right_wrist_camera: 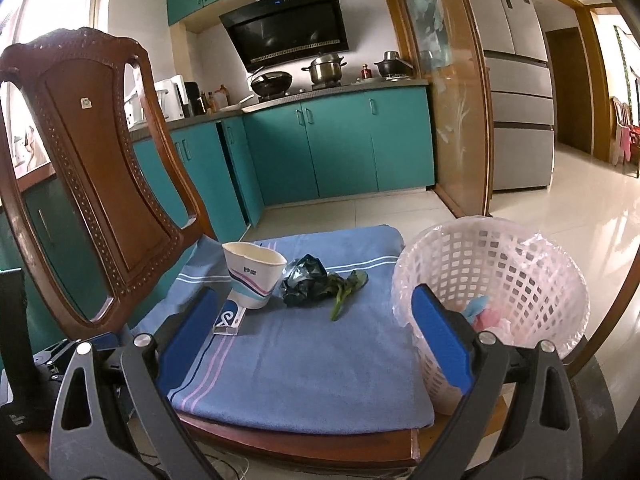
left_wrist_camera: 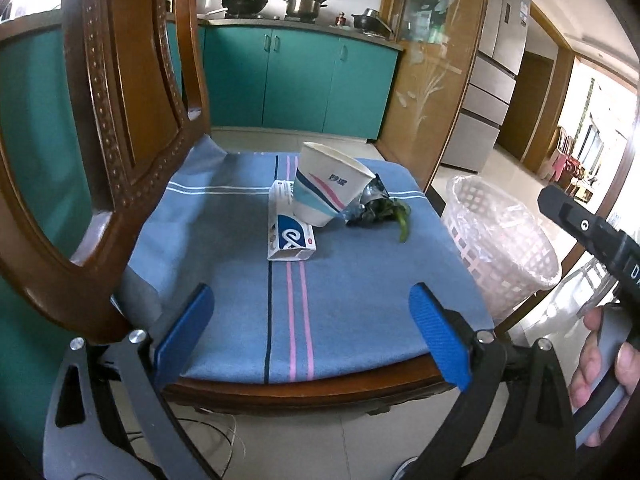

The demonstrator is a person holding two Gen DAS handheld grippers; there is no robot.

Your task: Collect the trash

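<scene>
Both my tongs, left [left_wrist_camera: 310,332] & right [right_wrist_camera: 316,338], spread, empty. Cup [left_wrist_camera: 326,190] at 12 leans on box [left_wrist_camera: 290,226]; pinch rim, lift straight, bin [right_wrist_camera: 520,276] at 2.

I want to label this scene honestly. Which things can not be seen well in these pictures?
- Basket contents: right wrist view, the right gripper's finger covers part of them.
- Small box: the tilted paper cup covers its far end in both views.
- Crumpled wrapper: left wrist view, partly behind the cup.
</scene>
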